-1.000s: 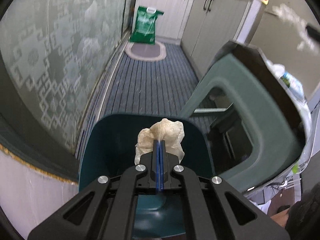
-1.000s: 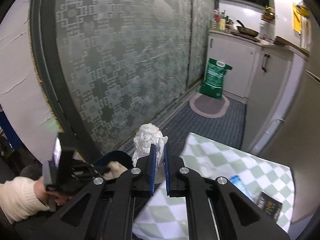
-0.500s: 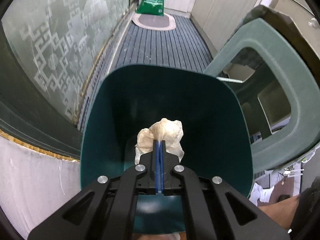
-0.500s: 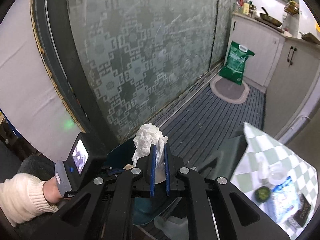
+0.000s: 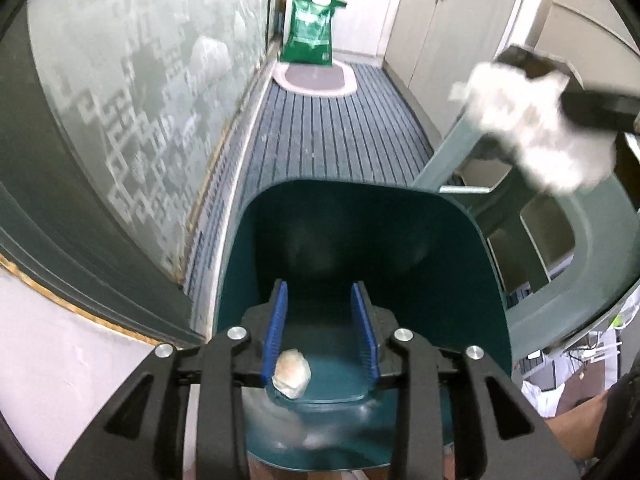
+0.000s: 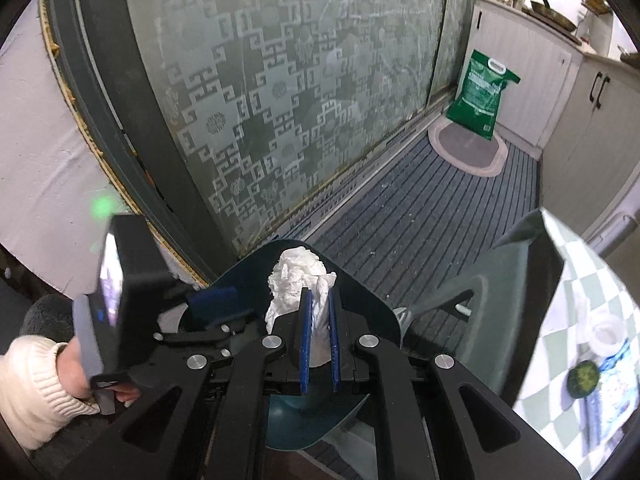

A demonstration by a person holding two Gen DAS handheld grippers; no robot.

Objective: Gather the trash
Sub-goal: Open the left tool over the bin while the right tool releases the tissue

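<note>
**One Paper Ball Dropped, One Still Held**

The left tongs [image 5: 320, 332] point down into the dark green bin [image 5: 460, 248]. Their blue pads [image 5: 276, 328] stand apart, and they have just been opening. Nothing is squeezed between them. The small tan paper ball [image 5: 292, 374] sits low between the two pads, close to the left pad, over the bottom of the bin. It is loose. I cannot tell if it has landed on the bin floor or if it brushes the pad.

The right tongs [image 6: 318, 328] are closed tight on a white crumpled tissue [image 6: 298, 276]. The tissue sticks out past the tips of the pads, and more of it is pinched between them. It hangs over the open top of the bin [image 6: 372, 300], near the far rim. In the left camera the same tissue [image 5: 532, 120] shows as a white blur up on the right.

A green chair [image 5: 592, 240] stands just right of the bin. A green sack [image 6: 482, 92] leans far off by the cupboards. A hand in a cream sleeve [image 6: 28, 384] holds the left tongs.
</note>
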